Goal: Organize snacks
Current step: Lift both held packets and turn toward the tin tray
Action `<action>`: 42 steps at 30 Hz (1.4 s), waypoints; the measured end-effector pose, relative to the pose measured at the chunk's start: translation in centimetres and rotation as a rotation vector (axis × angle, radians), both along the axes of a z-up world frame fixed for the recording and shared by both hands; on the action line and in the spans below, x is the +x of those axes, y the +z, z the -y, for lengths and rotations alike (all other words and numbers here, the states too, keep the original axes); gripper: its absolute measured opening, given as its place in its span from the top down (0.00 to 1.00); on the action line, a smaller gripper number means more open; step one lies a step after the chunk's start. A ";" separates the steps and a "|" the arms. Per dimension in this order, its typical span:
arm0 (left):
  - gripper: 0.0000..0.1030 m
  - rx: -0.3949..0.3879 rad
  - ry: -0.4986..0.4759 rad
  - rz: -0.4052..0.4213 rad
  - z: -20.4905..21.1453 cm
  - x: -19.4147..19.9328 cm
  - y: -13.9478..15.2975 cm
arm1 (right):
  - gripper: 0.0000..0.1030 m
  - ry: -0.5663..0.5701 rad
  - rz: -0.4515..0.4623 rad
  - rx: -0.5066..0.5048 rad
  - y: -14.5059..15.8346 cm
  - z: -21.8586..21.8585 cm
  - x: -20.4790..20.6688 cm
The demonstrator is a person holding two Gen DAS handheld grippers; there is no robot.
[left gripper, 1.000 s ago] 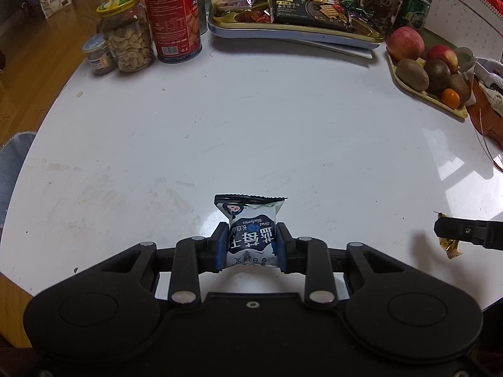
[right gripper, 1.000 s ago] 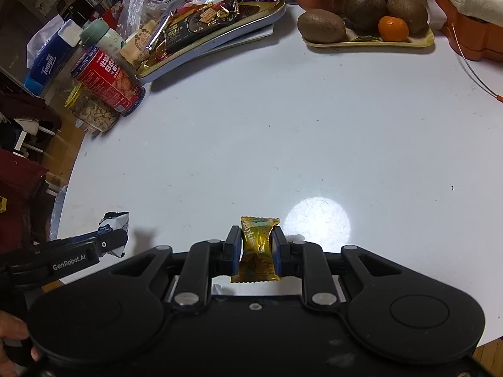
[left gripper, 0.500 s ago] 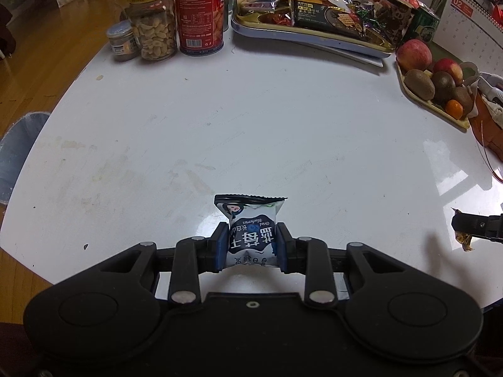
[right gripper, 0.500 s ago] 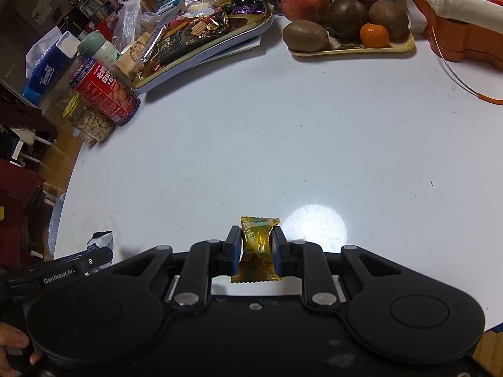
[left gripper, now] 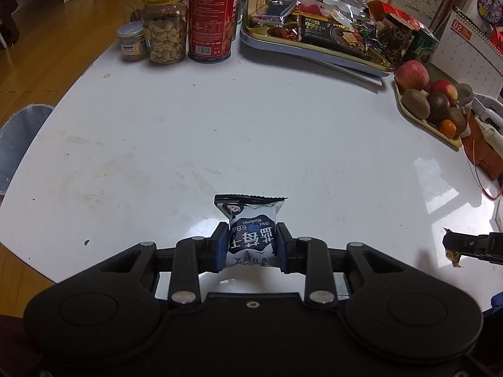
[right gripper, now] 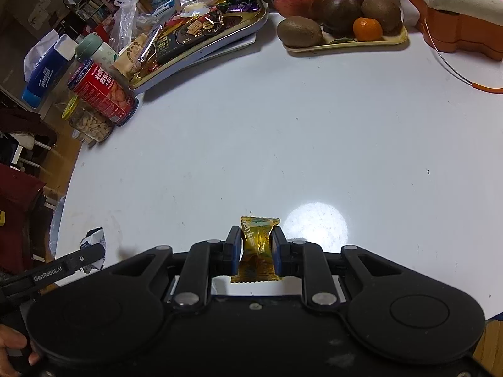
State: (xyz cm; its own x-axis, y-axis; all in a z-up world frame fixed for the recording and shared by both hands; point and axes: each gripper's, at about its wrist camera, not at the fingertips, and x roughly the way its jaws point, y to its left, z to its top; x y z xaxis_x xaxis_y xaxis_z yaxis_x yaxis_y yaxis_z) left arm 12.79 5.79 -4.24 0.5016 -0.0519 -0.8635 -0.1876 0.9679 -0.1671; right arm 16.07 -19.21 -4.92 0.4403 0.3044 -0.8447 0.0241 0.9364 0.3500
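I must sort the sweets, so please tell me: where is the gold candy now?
The gold candy is clamped in the right claw, above the near part of the white table; the left view shows it at far right.

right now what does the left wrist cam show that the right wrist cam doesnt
Only the left wrist view: the desk calendar and the small grey-lidded jar.
Only the right wrist view: the blue tissue pack, the mint-lidded bottle, and a hand at the lower left.
Both: the white table, snack tray, fruit tray, red can, peanut jar, and both held snacks, the blue-and-white packet and gold candy.
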 end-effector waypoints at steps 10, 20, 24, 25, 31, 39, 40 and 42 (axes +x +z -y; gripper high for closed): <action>0.62 0.001 -0.023 0.034 0.3 -0.5 0.6 | 0.78 -0.032 0.021 0.034 0.8 0.7 -1.1; 0.62 0.031 -0.060 0.069 1.1 -0.7 1.1 | 0.78 -0.039 0.035 0.046 1.0 0.9 -1.7; 0.62 0.040 -0.075 0.075 1.6 -0.9 1.2 | 0.78 -0.040 0.051 0.052 1.3 0.9 -2.0; 0.62 0.041 -0.078 0.077 1.7 -1.0 1.3 | 0.78 -0.039 0.053 0.056 1.3 1.0 -2.1; 0.62 0.053 -0.110 0.085 2.4 -1.4 1.4 | 0.78 -0.031 0.071 0.064 1.7 0.9 -2.9; 0.62 0.055 -0.117 0.090 2.5 -1.6 1.4 | 0.78 -0.043 0.081 0.060 1.8 1.2 -3.2; 0.62 0.055 -0.118 0.089 2.5 -1.6 1.4 | 0.78 -0.043 0.082 0.059 1.8 1.2 -3.2; 0.62 0.058 -0.118 0.089 2.5 -1.7 1.4 | 0.78 -0.045 0.085 0.060 1.8 1.2 -3.3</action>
State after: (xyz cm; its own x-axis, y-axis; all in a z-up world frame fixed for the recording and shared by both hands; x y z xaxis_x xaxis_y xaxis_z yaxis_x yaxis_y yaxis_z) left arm 11.09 3.29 -2.82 0.5695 -0.0663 -0.8193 -0.0593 0.9908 -0.1214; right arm 12.78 -20.39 -3.09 0.5237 0.3313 -0.7848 0.0339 0.9124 0.4078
